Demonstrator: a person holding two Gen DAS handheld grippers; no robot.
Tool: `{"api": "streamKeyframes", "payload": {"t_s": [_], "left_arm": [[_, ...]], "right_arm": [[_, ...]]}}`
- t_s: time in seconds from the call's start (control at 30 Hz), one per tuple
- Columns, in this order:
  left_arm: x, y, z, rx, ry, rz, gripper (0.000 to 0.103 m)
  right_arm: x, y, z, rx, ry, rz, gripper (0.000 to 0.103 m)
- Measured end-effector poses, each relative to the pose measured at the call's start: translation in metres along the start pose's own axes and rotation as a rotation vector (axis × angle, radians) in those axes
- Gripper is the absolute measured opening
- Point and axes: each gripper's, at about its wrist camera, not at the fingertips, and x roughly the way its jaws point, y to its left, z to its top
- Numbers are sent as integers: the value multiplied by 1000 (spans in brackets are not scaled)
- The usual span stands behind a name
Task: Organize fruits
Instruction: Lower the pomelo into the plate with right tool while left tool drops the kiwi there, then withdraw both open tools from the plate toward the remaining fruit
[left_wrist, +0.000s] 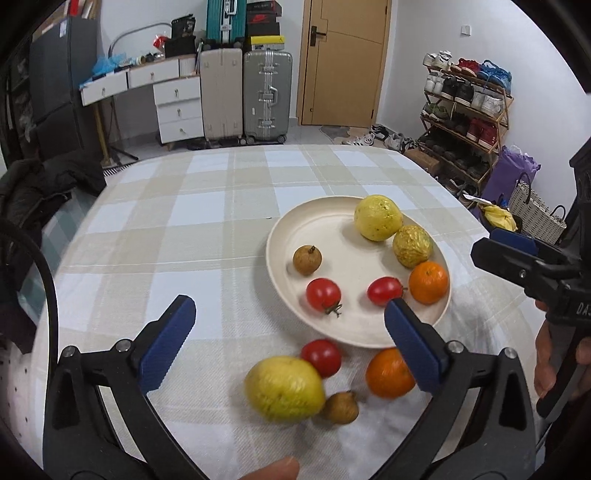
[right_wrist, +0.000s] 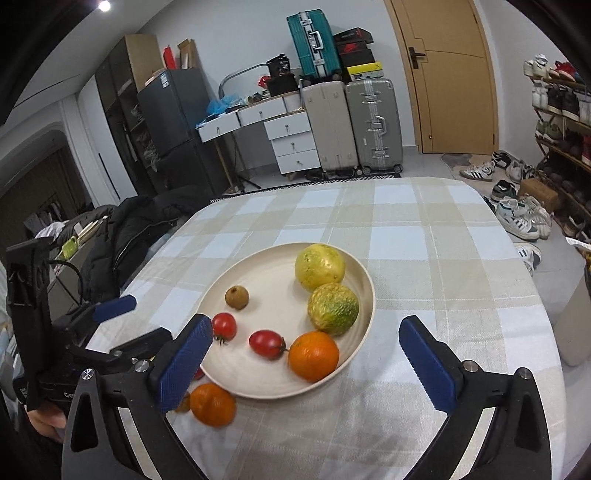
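Six fruits lie on the plate (left_wrist: 291, 236) beyond both grippers' spread, empty fingers (left_wrist: 168, 343), while four wait on the worktop (left_wrist: 155, 221) beneath the left gripper (left_wrist: 290, 345), likely next.

Wooden door (right_wrist: 448, 74) shut in a white back wall, dark lever handle on its left edge. Left of door: two upright suitcases (right_wrist: 354, 125), beige and silver, side by side on a pale tiled floor; a teal suitcase (right_wrist: 314, 44) and shoeboxes stacked on top. Further left, white desk with drawers (right_wrist: 291, 136), cluttered top, then a dark fridge (right_wrist: 173, 122). Right of door: shoe rack (left_wrist: 469, 110), full, loose trainers on the floor near it. Ceiling light (right_wrist: 104, 5) on, far left of door.
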Motion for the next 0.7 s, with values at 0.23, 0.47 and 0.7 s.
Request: {"api": "streamKeyframes", "payload": {"t_s": [0.23, 0.47, 0.7], "left_arm": [[-37, 12, -20, -11, -26, -1, 102], [-57, 19, -36, -25, -39, -2, 102], [-56, 19, -41, -21, -29, -2, 102]], "right_arm": [[-7, 8, -14, -29, 23, -16, 103], [-12, 18, -25, -50, 31, -35, 103], [-12, 23, -36, -31, 48, 1, 103]]}}
